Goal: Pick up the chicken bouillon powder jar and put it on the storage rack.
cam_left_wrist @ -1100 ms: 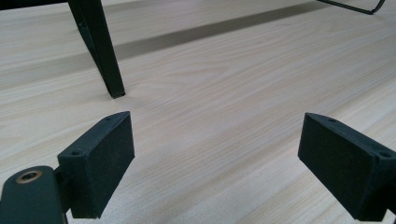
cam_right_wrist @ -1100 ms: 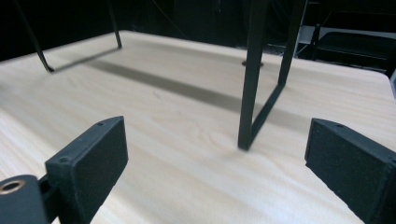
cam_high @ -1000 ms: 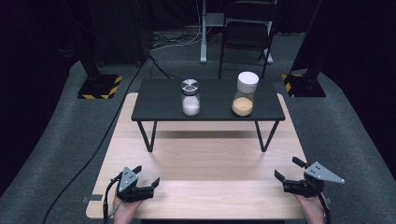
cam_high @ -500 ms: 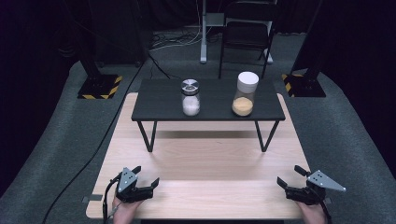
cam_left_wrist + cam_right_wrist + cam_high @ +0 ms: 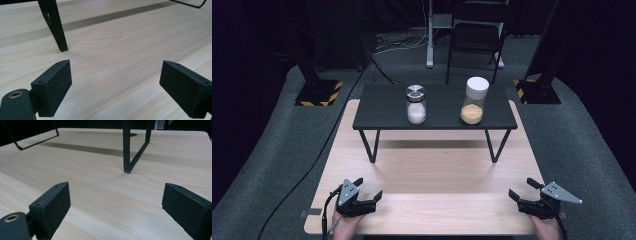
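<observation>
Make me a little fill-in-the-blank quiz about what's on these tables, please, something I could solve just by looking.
1. The jar with the white lid holds a powder coloured ____.
2. The jar with the silver lid stands to the ____ of the other jar in the high view.
3. Both jars stand on a small ____ table, set on the wooden table.
4. The jaws of the left gripper and the right gripper stand ____.

Missing words: orange; left; black; open
</observation>
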A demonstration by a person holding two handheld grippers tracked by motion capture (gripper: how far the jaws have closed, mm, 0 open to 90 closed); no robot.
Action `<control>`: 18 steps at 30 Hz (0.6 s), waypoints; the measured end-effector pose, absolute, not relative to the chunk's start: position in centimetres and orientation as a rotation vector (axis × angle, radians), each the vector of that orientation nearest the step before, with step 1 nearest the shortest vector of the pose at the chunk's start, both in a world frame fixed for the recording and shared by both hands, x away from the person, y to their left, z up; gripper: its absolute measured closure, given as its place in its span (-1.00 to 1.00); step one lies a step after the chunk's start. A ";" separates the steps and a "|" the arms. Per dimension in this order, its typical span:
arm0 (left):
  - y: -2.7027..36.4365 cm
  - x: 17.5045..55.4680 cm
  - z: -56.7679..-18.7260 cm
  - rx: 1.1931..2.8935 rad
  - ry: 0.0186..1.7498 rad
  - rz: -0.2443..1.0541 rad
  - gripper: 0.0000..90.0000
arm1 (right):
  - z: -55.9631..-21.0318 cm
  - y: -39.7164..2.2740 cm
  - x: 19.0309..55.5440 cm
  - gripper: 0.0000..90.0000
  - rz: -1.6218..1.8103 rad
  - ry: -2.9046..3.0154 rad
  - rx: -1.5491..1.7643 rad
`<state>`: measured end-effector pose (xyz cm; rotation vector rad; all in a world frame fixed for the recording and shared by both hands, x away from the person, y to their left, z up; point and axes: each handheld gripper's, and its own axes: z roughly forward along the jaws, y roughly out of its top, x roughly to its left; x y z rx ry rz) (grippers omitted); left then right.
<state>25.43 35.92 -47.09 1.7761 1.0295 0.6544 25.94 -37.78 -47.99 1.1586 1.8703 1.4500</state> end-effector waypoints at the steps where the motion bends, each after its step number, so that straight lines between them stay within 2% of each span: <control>1: 35.9 25.5 -47.1 1.777 1.029 0.654 -0.77 | -48.0 -37.7 25.9 -0.84 1.446 1.868 1.155; 18: 35.9 25.4 -47.1 1.778 1.029 0.652 -0.77 | -47.8 -37.4 26.1 -0.81 1.397 1.890 1.181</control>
